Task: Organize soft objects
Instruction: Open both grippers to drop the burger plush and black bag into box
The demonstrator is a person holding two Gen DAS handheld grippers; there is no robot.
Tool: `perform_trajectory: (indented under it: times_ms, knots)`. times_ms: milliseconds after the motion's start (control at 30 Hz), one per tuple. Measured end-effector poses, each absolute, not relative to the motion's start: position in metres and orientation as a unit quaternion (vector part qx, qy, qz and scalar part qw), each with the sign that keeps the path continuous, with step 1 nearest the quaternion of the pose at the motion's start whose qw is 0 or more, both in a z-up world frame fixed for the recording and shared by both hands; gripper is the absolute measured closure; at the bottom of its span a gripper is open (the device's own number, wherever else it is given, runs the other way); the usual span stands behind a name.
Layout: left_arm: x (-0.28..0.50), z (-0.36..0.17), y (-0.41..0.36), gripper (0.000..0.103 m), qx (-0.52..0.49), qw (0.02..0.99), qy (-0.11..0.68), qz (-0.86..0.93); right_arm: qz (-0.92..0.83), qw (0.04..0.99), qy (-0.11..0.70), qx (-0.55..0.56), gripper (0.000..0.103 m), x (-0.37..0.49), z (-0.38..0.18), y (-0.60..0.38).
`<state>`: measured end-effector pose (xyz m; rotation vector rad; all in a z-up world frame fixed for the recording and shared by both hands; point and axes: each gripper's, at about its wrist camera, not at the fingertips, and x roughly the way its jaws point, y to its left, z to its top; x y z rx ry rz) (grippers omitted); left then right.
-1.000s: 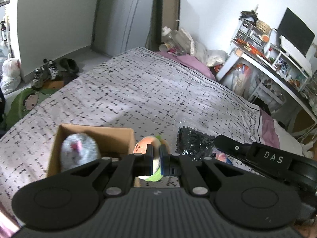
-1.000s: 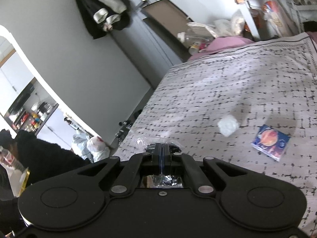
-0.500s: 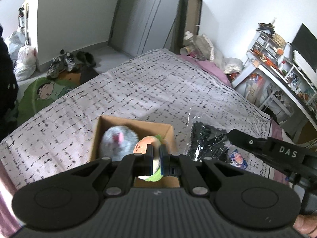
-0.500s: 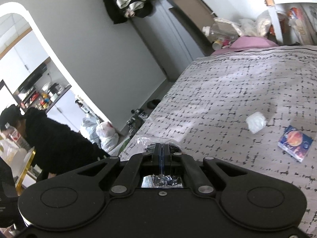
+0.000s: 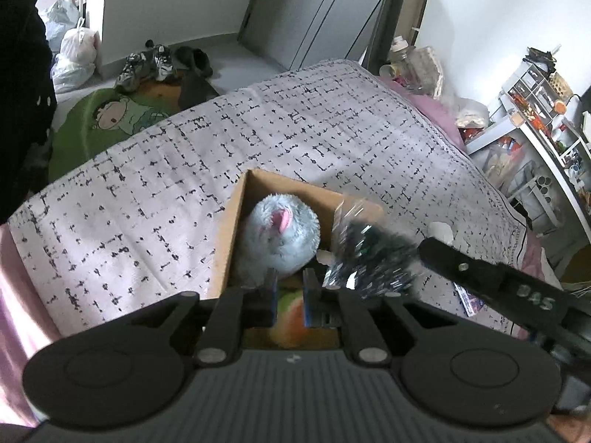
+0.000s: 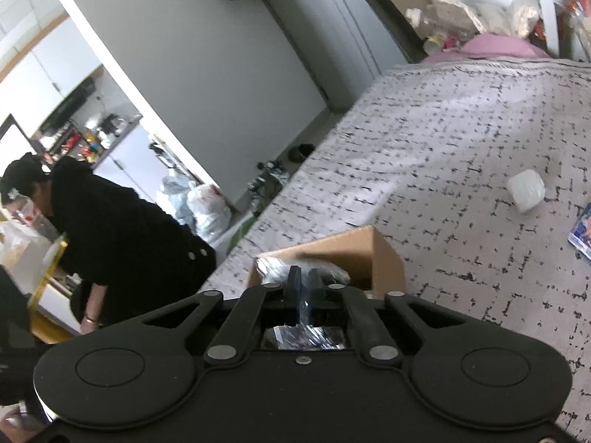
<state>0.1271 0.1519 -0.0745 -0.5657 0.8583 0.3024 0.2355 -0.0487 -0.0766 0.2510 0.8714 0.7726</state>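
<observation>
So the left gripper (image 5: 290,301) is sitting right over the cardboard box (image 5: 255,192), fingers spread a bit with an orange-and-green soft toy (image 5: 291,317) in the gap between them. Can't tell if the pads are actually touching it or if it's loose, that part is blurry. Just past the fingertips there's a fluffy grey plush (image 5: 280,232) with a pink bit on top, lying inside the box.

The right gripper (image 6: 303,291) is pressed together on a crinkly clear plastic bag (image 5: 364,254) with something dark inside. In the left wrist view that bag hangs over the right corner of the box, and you can see the right gripper's black arm reaching in from the side. From the right wrist view the bag bunches up right at the fingertips, over the box opening.

The box sits on a bed with a pale bedspread (image 5: 314,129) covered in black dashes. Further out on the spread there's a small white wad (image 6: 526,190) and a colourful flat packet (image 6: 581,232) near it, both well apart from the box.

Room is pretty cluttered: shoes (image 5: 147,61) and white plastic bags (image 5: 75,50) on the floor, a green cartoon mat (image 5: 107,118) beside the bed, white shelves (image 5: 539,110) packed with stuff, and a person in black (image 6: 110,236) bending over near the arched doorway.
</observation>
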Motion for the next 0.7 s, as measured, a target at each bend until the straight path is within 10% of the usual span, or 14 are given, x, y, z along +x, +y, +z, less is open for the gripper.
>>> perform_trajectory:
  times_ms: [700]
  knots:
    - [0.156, -0.058, 0.121, 0.04, -0.245, 0.864, 0.418, 0.14, 0.291, 0.853, 0.412, 0.134, 0.023, 0.269, -0.07, -0.114]
